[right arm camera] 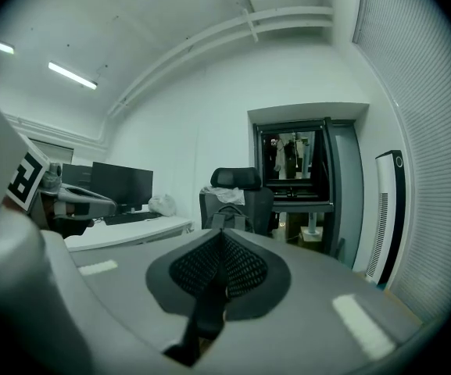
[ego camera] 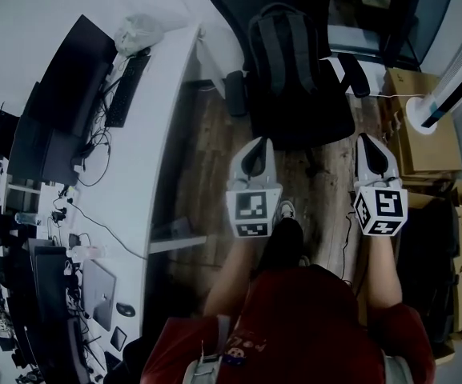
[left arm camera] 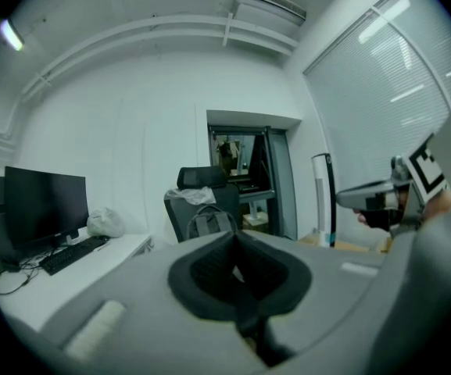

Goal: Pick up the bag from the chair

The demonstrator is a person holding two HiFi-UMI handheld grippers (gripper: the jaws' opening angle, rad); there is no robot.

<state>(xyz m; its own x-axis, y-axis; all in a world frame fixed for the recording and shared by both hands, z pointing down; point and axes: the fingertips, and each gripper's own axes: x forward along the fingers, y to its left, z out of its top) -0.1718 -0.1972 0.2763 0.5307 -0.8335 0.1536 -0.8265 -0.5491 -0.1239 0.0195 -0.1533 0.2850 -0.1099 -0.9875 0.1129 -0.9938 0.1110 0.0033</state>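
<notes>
A dark backpack (ego camera: 283, 62) sits upright on the seat of a black office chair (ego camera: 327, 122), leaning against its backrest, straight ahead of me. My left gripper (ego camera: 256, 152) and right gripper (ego camera: 375, 149) are held side by side above the wooden floor, short of the chair's front edge, both shut with nothing in them. In the left gripper view the bag (left arm camera: 209, 223) shows just above the closed jaws of the left gripper (left arm camera: 237, 239). The right gripper view has the bag (right arm camera: 227, 219) above the tips of the right gripper (right arm camera: 221, 234), a good way off.
A long white desk (ego camera: 154, 134) with monitors, a keyboard (ego camera: 126, 90) and a plastic bag (ego camera: 138, 30) runs along the left. Cardboard boxes (ego camera: 423, 126) and a white tower fan (ego camera: 455, 78) stand at the right. A dark doorway (left arm camera: 245, 178) lies behind the chair.
</notes>
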